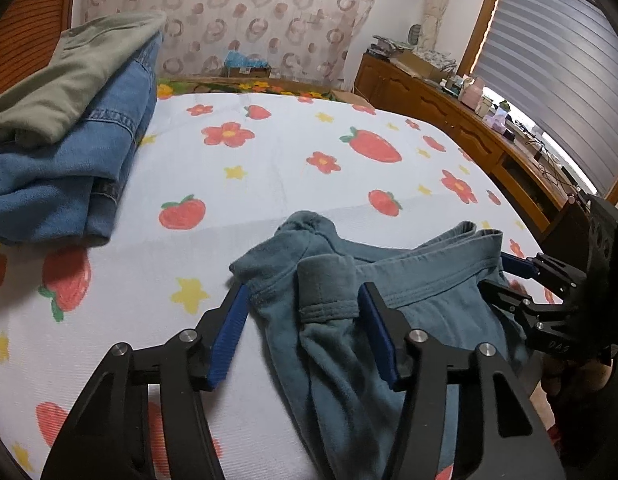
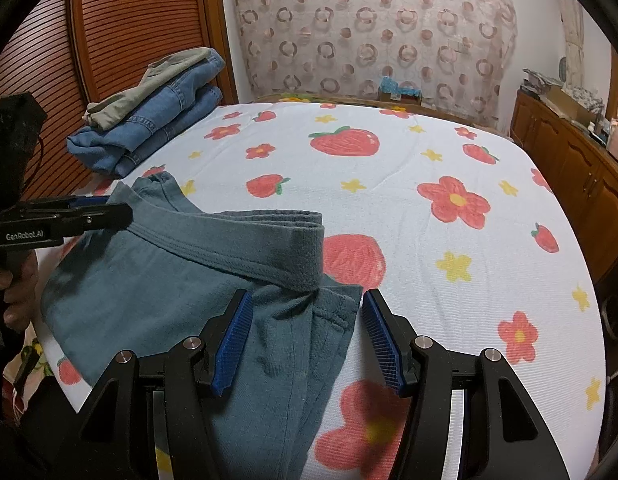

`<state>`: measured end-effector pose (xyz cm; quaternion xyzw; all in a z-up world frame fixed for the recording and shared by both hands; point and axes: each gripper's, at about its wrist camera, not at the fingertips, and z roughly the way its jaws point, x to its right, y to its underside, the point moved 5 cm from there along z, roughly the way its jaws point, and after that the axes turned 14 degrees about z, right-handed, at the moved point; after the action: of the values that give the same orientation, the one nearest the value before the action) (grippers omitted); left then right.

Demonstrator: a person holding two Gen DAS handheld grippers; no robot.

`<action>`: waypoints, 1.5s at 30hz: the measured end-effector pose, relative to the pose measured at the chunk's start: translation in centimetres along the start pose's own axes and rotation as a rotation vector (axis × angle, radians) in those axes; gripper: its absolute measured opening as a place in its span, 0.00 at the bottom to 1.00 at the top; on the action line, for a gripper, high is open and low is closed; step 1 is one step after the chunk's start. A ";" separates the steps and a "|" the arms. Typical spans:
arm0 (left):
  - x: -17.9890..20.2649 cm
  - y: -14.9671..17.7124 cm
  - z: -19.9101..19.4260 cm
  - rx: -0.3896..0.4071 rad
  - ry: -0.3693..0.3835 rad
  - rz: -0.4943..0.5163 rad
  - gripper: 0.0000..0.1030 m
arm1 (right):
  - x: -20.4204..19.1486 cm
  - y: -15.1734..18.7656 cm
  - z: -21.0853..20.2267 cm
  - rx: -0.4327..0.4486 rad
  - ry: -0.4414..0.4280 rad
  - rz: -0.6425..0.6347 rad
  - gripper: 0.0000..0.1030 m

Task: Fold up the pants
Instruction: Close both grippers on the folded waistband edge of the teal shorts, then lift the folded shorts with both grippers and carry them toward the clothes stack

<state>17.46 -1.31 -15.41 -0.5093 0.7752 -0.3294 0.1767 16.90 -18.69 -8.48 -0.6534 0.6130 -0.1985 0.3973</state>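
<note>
Grey-blue pants point(image 1: 341, 312) lie partly folded near the front edge of the bed, waistband point(image 2: 245, 240) folded over on top. My left gripper point(image 1: 305, 300) is open, its blue pads on either side of a bunched end of the pants. My right gripper point(image 2: 307, 304) is open over the other end, fabric lying between its pads. Each gripper shows in the other's view: the right one point(image 1: 509, 276) at the far right, the left one point(image 2: 109, 208) at the left edge, both at the fabric's edge.
The bed has a white sheet point(image 2: 429, 240) printed with strawberries and flowers. A stack of folded jeans and olive pants point(image 1: 61, 136) sits at the back left, also in the right wrist view point(image 2: 149, 116). A wooden dresser point(image 1: 469, 128) runs along the right.
</note>
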 end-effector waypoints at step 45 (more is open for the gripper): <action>3.9 -3.9 -10.3 0.304 0.034 0.097 0.16 | -1.9 -2.1 -8.5 0.178 -0.156 -0.010 0.08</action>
<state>12.16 -2.44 -5.09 -0.4328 0.7431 -0.4426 0.2543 11.62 -19.32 -1.30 -0.6322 0.5569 -0.2026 0.4991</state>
